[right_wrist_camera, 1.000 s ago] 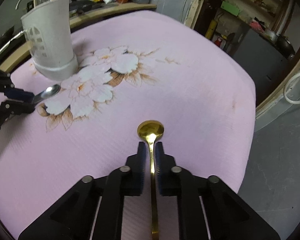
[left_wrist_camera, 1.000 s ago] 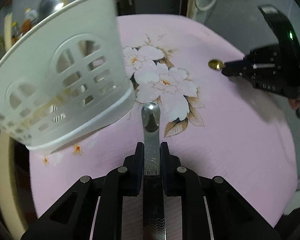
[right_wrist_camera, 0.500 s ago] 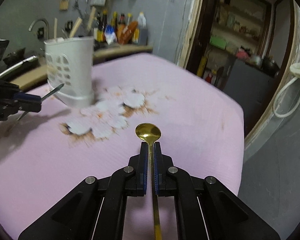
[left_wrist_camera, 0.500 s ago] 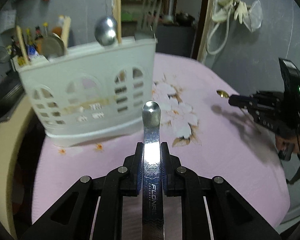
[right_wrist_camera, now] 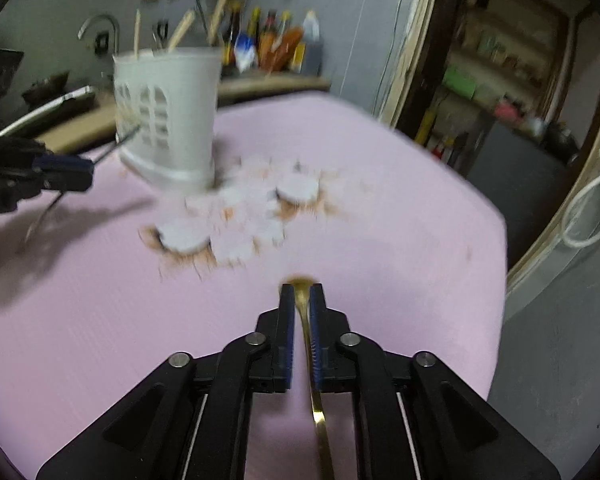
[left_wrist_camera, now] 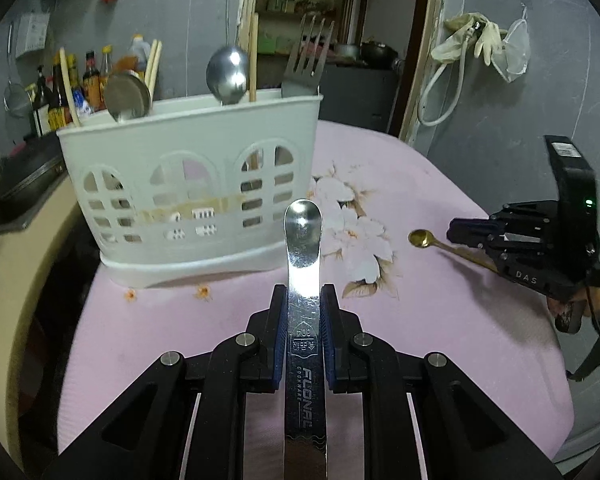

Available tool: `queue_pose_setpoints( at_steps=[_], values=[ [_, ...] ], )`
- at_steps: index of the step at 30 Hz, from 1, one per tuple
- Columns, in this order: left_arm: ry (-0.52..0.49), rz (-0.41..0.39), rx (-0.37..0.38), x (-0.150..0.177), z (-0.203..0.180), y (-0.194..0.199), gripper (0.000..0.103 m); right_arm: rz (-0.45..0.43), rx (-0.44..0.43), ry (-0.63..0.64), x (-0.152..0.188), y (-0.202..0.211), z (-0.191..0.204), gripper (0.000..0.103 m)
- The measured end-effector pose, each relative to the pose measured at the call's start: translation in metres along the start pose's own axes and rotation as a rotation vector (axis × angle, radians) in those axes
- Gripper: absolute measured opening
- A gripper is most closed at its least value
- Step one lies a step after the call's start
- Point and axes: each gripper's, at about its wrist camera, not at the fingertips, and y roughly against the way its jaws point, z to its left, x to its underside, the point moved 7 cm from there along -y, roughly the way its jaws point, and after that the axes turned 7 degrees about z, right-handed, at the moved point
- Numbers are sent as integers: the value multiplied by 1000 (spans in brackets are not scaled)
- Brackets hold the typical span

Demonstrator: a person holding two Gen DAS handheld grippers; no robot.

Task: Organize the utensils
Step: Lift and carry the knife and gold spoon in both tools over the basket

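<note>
My left gripper [left_wrist_camera: 303, 292] is shut on a flat steel utensil handle [left_wrist_camera: 302, 248], held level and pointing at the white utensil caddy [left_wrist_camera: 192, 184]. The caddy stands on the pink flowered tablecloth [left_wrist_camera: 420, 320] and holds spoons, a fork and chopsticks. My right gripper [right_wrist_camera: 301, 294] holds a gold spoon [right_wrist_camera: 305, 320]; its jaws look slightly apart and the spoon leans against the right pad. From the left wrist view the right gripper [left_wrist_camera: 456, 236] shows at the right with the gold spoon [left_wrist_camera: 422, 238] sticking out. The caddy [right_wrist_camera: 168, 120] is far left in the blurred right wrist view.
Bottles and a counter [left_wrist_camera: 28, 168] stand behind the caddy. A doorway and dark cabinet [left_wrist_camera: 360, 92] lie beyond the table's far edge. Gloves and a cable hang on the grey wall [left_wrist_camera: 476, 36]. The table's right edge drops to a grey floor [right_wrist_camera: 560, 340].
Both grippers have tilted up from looking down at the table to looking level. The gold spoon has slid back between the right jaws, which look looser. The right wrist view has blurred.
</note>
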Motion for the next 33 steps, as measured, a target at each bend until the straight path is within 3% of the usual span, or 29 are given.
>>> queue_pose_setpoints(
  at_steps=[3, 10, 13, 18, 24, 29, 33],
  values=[
    [17, 15, 11, 1, 3, 0, 13, 85, -52, -12, 4, -16, -6, 25],
    [22, 25, 14, 0, 3, 1, 13, 154, -151, 8, -9, -43, -4, 29],
    [24, 19, 16, 1, 4, 3, 13, 145, -191, -20, -9, -47, -7, 26],
    [32, 8, 26, 1, 5, 6, 13, 112, -108, 39, -8, -39, 0, 25],
    [50, -66, 33, -3, 11, 21, 13, -70, -47, 40, -14, 3, 7, 25],
    [78, -149, 34, -9, 17, 36, 13, -321, -27, 34, -32, 55, 24, 25],
    [90, -223, 21, -15, 19, 50, 13, -463, -20, 14, -48, 75, 31, 25]
  ],
)
